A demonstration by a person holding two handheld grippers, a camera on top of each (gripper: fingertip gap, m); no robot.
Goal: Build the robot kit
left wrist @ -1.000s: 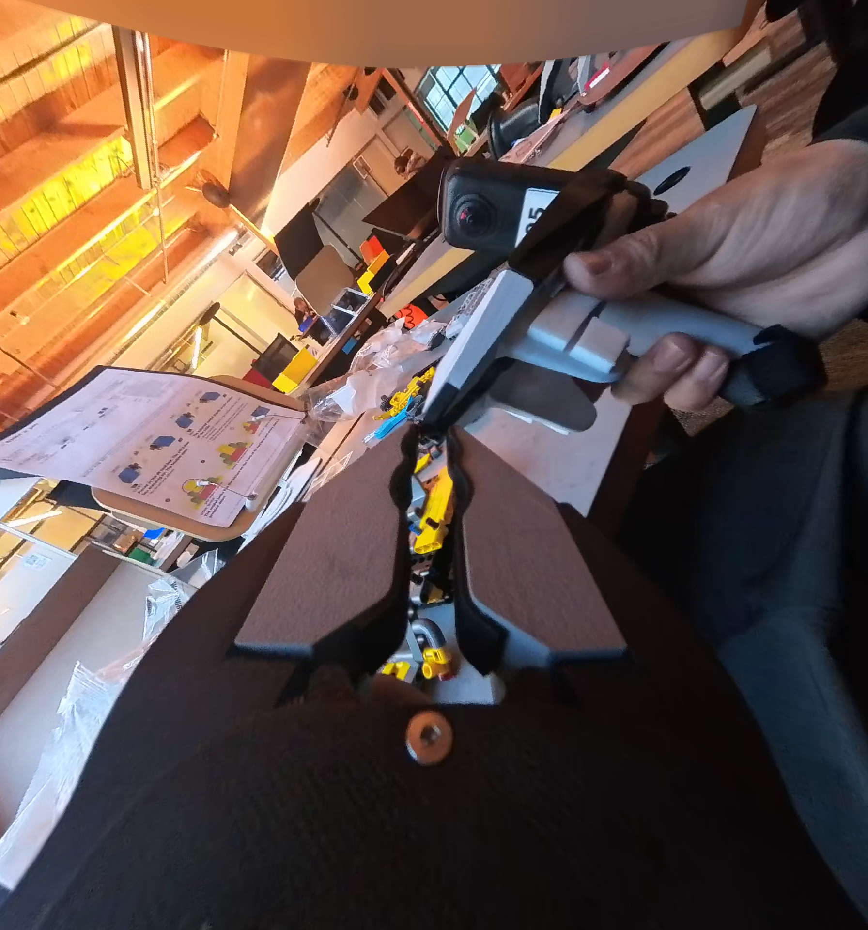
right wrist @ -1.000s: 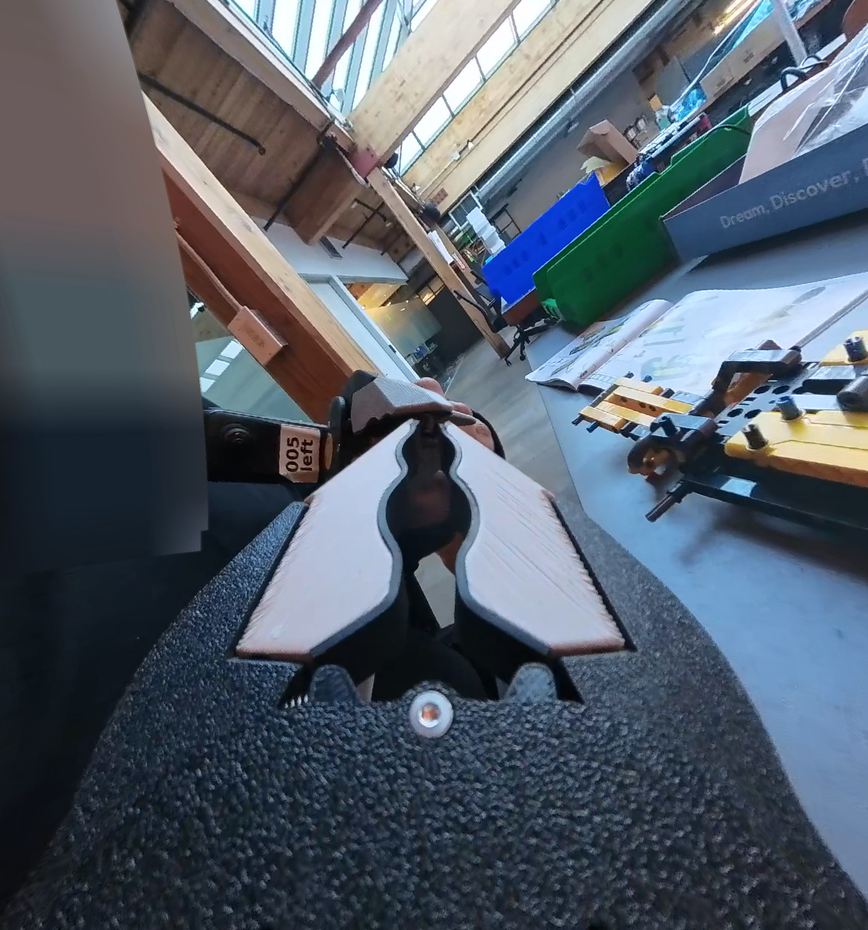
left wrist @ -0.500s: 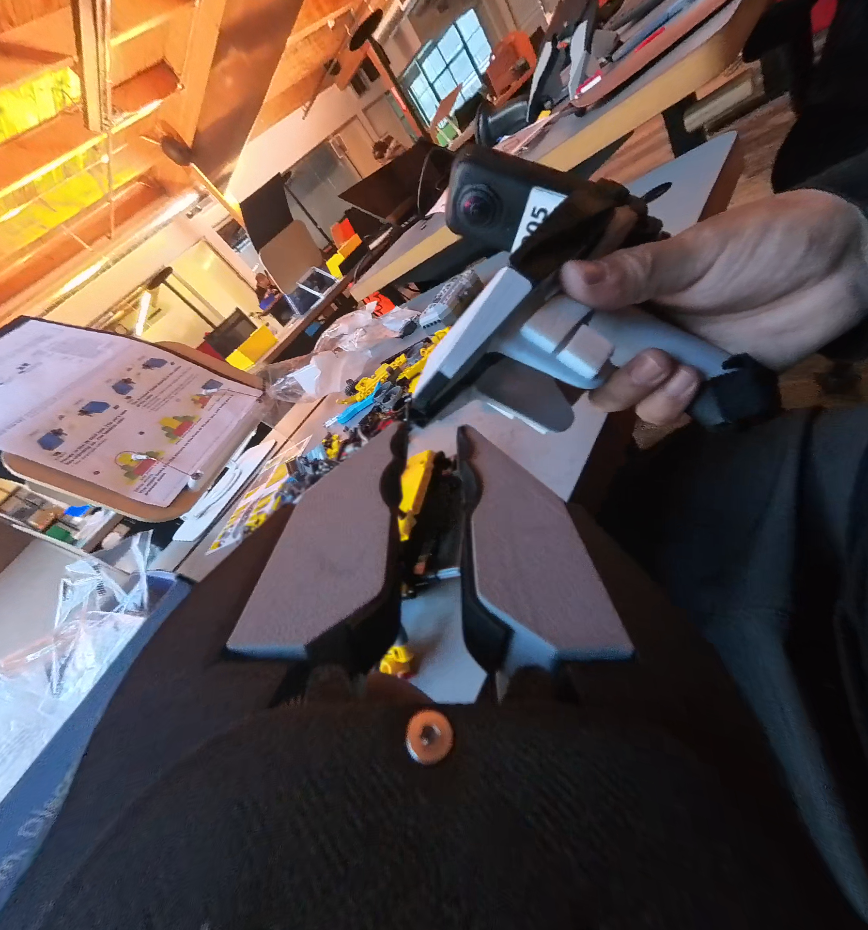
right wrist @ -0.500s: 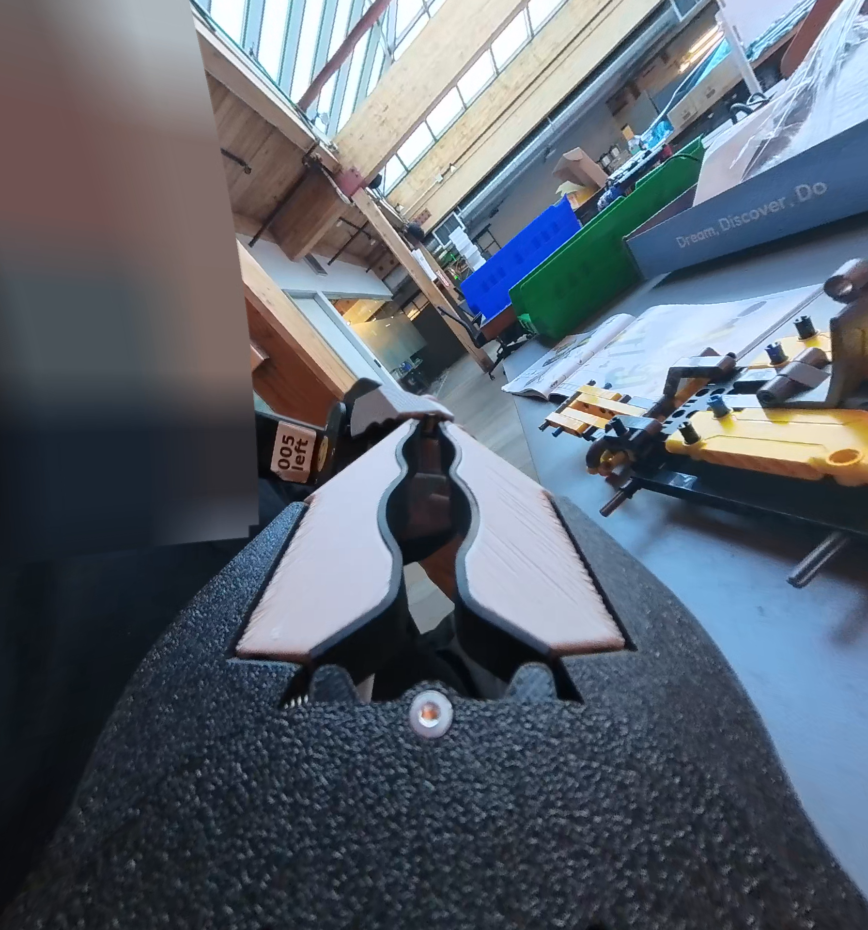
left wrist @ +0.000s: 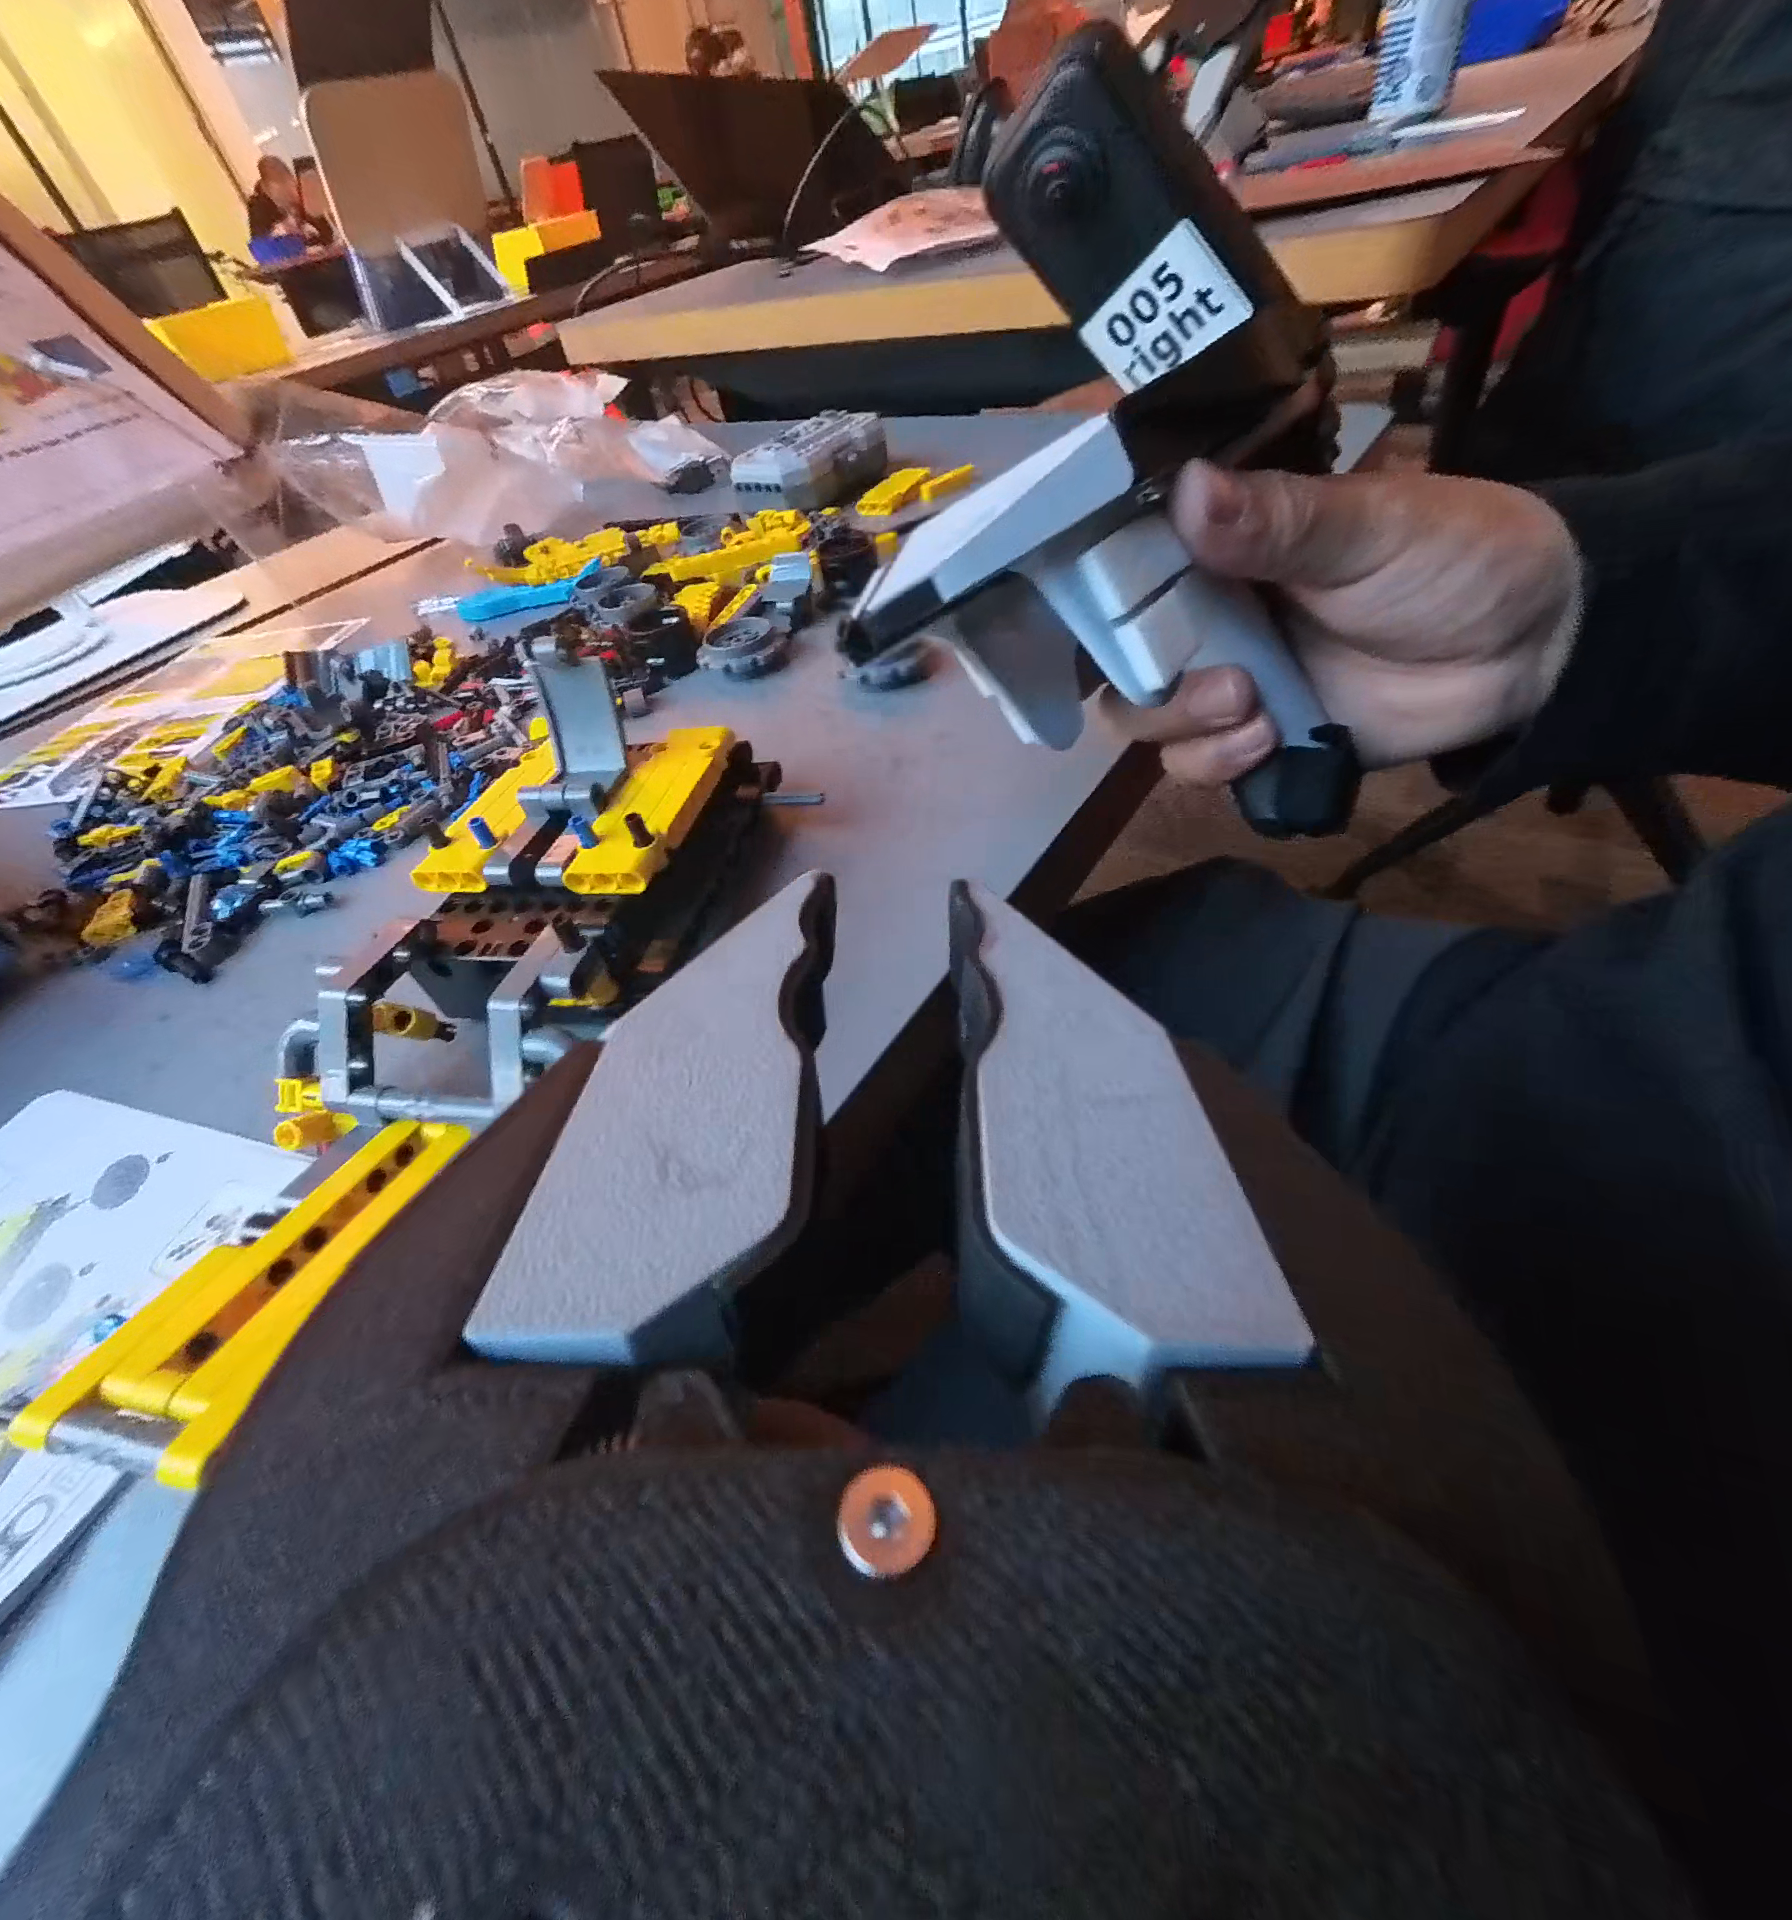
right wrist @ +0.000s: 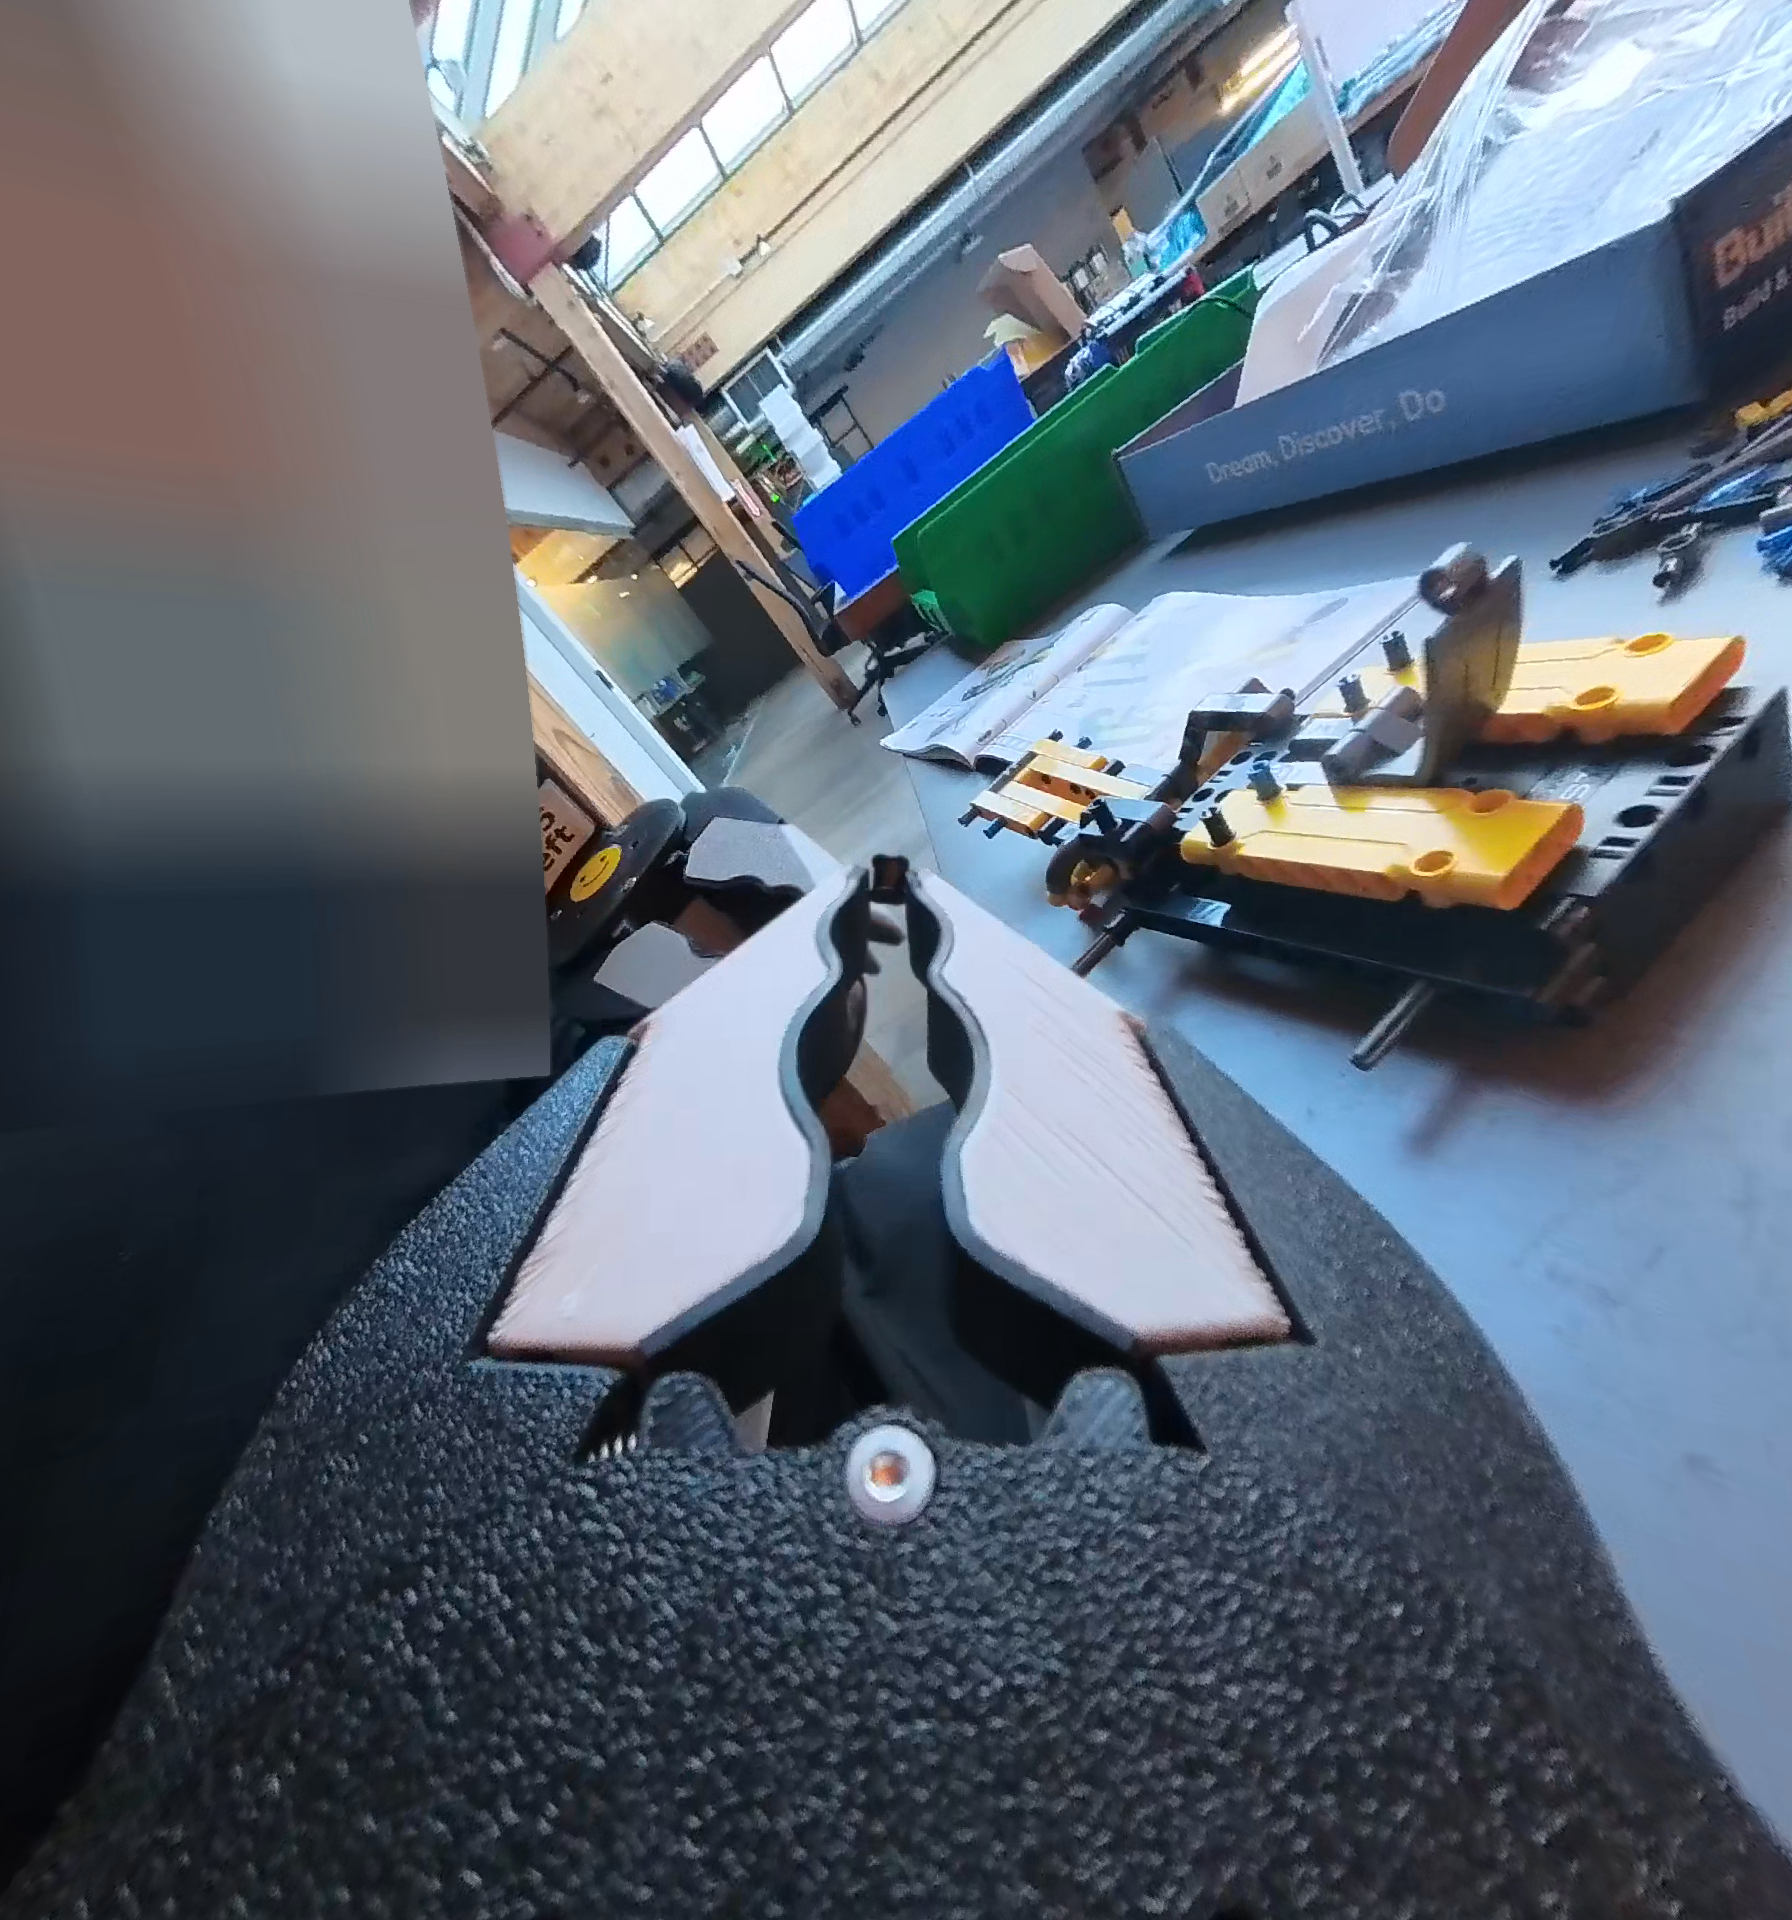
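Observation:
My left gripper (left wrist: 897, 906) is open and empty, its fingers parted over the near edge of the grey table (left wrist: 923, 769). A yellow and black brick-built model (left wrist: 570, 831) with an upright grey panel stands just left of it. My right gripper (right wrist: 887, 878) is shut on a small black piece (right wrist: 886, 869), held off the table edge to the left of the model (right wrist: 1391, 831). In the left wrist view the right gripper (left wrist: 856, 636) is held by a hand (left wrist: 1391, 592), its tip low over the table beside a grey wheel hub (left wrist: 887, 670).
A pile of loose blue, black and yellow parts (left wrist: 248, 790) lies left of the model. An open instruction booklet (right wrist: 1131, 665) lies beyond it, also at the left wrist view's near left (left wrist: 40, 1247). A grey box (right wrist: 1391, 416) stands at the back. Clear bags (left wrist: 497, 436) lie far off.
The left wrist view has swung down from the ceiling to the table, bringing the model and parts into sight. The right wrist view has panned right, so the model shows more fully.

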